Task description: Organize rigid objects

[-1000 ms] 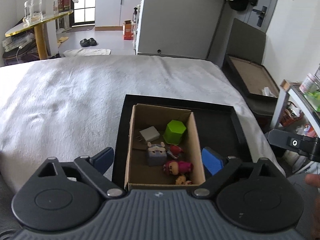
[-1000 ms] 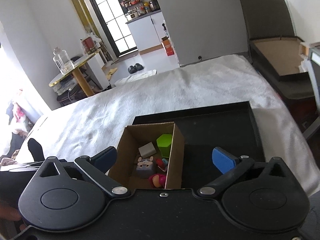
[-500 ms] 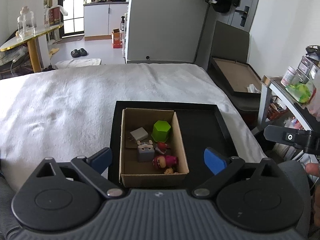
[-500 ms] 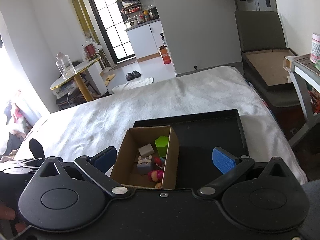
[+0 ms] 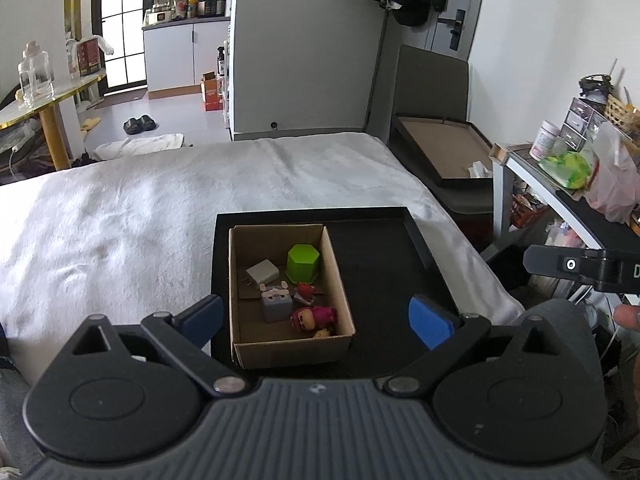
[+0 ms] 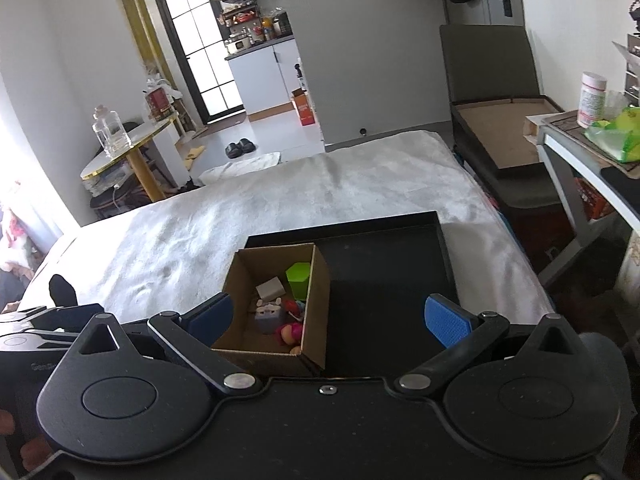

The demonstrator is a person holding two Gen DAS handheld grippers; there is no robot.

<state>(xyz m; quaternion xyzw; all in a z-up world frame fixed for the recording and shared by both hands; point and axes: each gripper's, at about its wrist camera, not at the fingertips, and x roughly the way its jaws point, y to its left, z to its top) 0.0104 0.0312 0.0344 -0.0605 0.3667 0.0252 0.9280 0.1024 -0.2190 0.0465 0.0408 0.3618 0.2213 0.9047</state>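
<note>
A cardboard box (image 5: pixel 340 280) (image 6: pixel 318 300) stands in the left half of a black tray (image 5: pixel 384 256) (image 6: pixel 384 264) on a white bed cover. Inside lie a green hexagonal cup (image 5: pixel 303 263) (image 6: pixel 298 279), a white charger (image 5: pixel 262 272) (image 6: pixel 270 289), a grey block figure (image 5: pixel 276 305) (image 6: pixel 269 316), a red figure (image 5: pixel 305 293) and a pink figure (image 5: pixel 314 317) (image 6: pixel 290 333). My left gripper (image 5: pixel 316 318) is open and empty, near the box's front. My right gripper (image 6: pixel 328 318) is open and empty, above and in front of the box.
The white bed (image 5: pixel 160 208) stretches left and back. A dark chair with a cardboard-lined tray (image 5: pixel 444 152) stands at the right. A desk with bottles and bags (image 5: pixel 568 168) is at the far right. A round table with a glass jar (image 6: pixel 110 136) is at the left.
Both grippers have pulled back and up from the box, which now looks smaller and farther. Both stay open and empty.
</note>
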